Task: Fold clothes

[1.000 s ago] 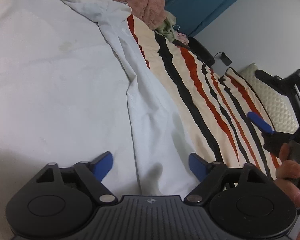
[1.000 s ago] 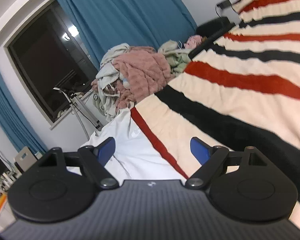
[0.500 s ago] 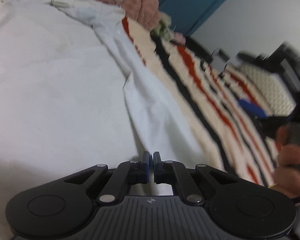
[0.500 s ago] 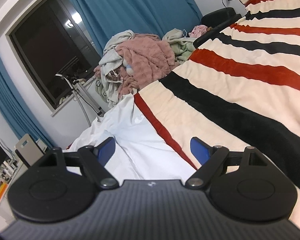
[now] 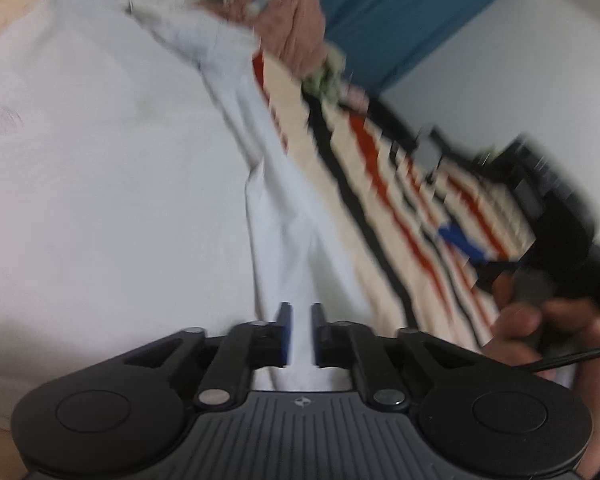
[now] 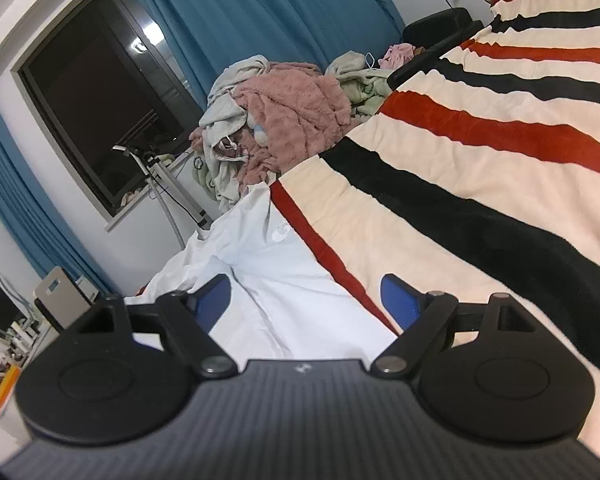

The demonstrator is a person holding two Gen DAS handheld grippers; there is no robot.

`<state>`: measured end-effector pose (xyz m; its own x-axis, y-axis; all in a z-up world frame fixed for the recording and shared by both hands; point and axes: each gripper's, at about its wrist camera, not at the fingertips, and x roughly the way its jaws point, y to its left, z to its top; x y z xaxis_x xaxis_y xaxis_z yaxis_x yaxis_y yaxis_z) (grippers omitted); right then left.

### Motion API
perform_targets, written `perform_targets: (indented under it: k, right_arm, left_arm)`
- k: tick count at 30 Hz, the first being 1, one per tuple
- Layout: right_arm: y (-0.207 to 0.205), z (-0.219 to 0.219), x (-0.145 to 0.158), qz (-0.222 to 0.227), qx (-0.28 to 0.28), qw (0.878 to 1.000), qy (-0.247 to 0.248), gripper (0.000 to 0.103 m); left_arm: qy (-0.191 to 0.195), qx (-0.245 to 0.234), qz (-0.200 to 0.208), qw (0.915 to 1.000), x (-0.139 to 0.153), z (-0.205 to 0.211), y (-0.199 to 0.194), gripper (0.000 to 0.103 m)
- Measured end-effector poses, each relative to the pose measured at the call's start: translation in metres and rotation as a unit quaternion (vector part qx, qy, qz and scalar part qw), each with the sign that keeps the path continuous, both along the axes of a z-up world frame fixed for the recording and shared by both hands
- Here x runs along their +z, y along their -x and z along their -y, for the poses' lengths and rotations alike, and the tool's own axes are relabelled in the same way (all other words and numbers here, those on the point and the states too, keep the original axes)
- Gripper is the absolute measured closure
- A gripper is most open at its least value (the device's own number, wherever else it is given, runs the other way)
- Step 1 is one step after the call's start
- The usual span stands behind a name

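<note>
Our left tongs (image 5: 299,334) are nearly closed, their blue pads pinched on a fold of the white garment (image 5: 100,184) at its edge nearest us, with a narrow strip of white cloth showing between them; the view is blurred by motion, so we cannot tell how firm the hold is. Our right tongs (image 6: 306,304) are spread wide and hold nothing, hovering just above the same white garment (image 6: 284,280) where its edge meets the striped blanket (image 6: 480,152). The garment lies spread across the bed, mostly flat with a few creases, one long edge running away from us along the blanket's red and black stripes. At the far end of the bed sits a heap of unfolded clothes (image 6: 284,120), pink and pale green among them, in front of blue curtains (image 6: 268,8) and a dark window (image 6: 100,112). We judge the folding is at its start: one edge is gripped, no fold is visible yet, and the heap waits untouched.
</note>
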<state>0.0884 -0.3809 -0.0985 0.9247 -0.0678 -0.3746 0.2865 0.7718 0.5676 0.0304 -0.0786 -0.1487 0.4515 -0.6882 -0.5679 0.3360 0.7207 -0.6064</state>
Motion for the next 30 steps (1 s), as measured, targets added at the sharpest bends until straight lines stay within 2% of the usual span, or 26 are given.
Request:
perform_targets:
  k: [1, 2, 3, 4, 7, 8, 9, 11, 13, 15, 18, 20, 27, 30]
  right_arm:
    - [0.000, 0.000, 0.000, -0.001, 0.001, 1.000, 0.000, 0.019]
    - [0.000, 0.000, 0.000, -0.002, 0.001, 1.000, 0.000, 0.019]
    - [-0.001, 0.000, -0.001, -0.003, 0.002, 1.000, 0.001, 0.019]
    - [-0.001, -0.001, -0.001, -0.004, 0.003, 1.000, 0.002, 0.019]
    - [-0.003, -0.002, -0.002, -0.009, 0.006, 1.000, 0.005, 0.019]
    - [-0.004, -0.003, -0.002, -0.010, 0.007, 1.000, 0.007, 0.019]
    - [-0.005, -0.004, -0.002, -0.012, 0.008, 1.000, 0.008, 0.019]
    - [-0.006, -0.005, -0.003, -0.014, 0.009, 1.000, 0.010, 0.019]
    - [-0.006, -0.006, -0.003, -0.016, 0.008, 1.000, 0.014, 0.019]
    - [-0.006, -0.007, -0.003, -0.019, 0.006, 1.000, 0.021, 0.019]
    - [-0.007, -0.009, -0.002, -0.021, 0.008, 0.999, 0.024, 0.019]
    - [-0.007, -0.009, -0.002, -0.021, 0.007, 0.999, 0.026, 0.019]
    - [-0.005, -0.008, 0.000, -0.016, 0.011, 1.000, 0.022, 0.019]
    - [-0.004, -0.009, 0.001, -0.010, 0.014, 1.000, 0.020, 0.019]
  left_arm:
    - [-0.011, -0.004, -0.008, 0.9999, -0.006, 0.005, -0.003, 0.066]
    - [-0.023, -0.007, -0.015, 0.9996, -0.011, 0.011, -0.006, 0.051]
    - [-0.028, -0.012, -0.022, 0.9993, -0.016, 0.015, -0.009, 0.047]
    - [-0.025, -0.018, -0.026, 0.9992, -0.021, 0.018, -0.012, 0.047]
    - [-0.001, -0.020, -0.031, 0.9993, -0.027, 0.020, -0.021, 0.057]
    - [0.007, -0.020, -0.034, 0.9992, -0.030, 0.019, -0.025, 0.068]
    - [0.014, -0.023, -0.036, 0.9990, -0.032, 0.018, -0.027, 0.073]
    - [0.024, -0.029, -0.040, 0.9984, -0.036, 0.017, -0.033, 0.074]
    - [0.025, -0.038, -0.045, 0.9980, -0.040, 0.020, -0.039, 0.077]
    - [0.025, -0.039, -0.043, 0.9980, -0.042, 0.022, -0.043, 0.091]
    - [0.014, -0.033, -0.044, 0.9984, -0.040, 0.022, -0.045, 0.099]
    - [0.008, -0.027, -0.043, 0.9987, -0.035, 0.021, -0.045, 0.101]
    - [0.021, -0.021, -0.017, 0.9994, 0.029, 0.002, -0.033, 0.102]
    - [0.007, -0.007, -0.037, 0.9993, 0.032, -0.010, -0.032, 0.102]
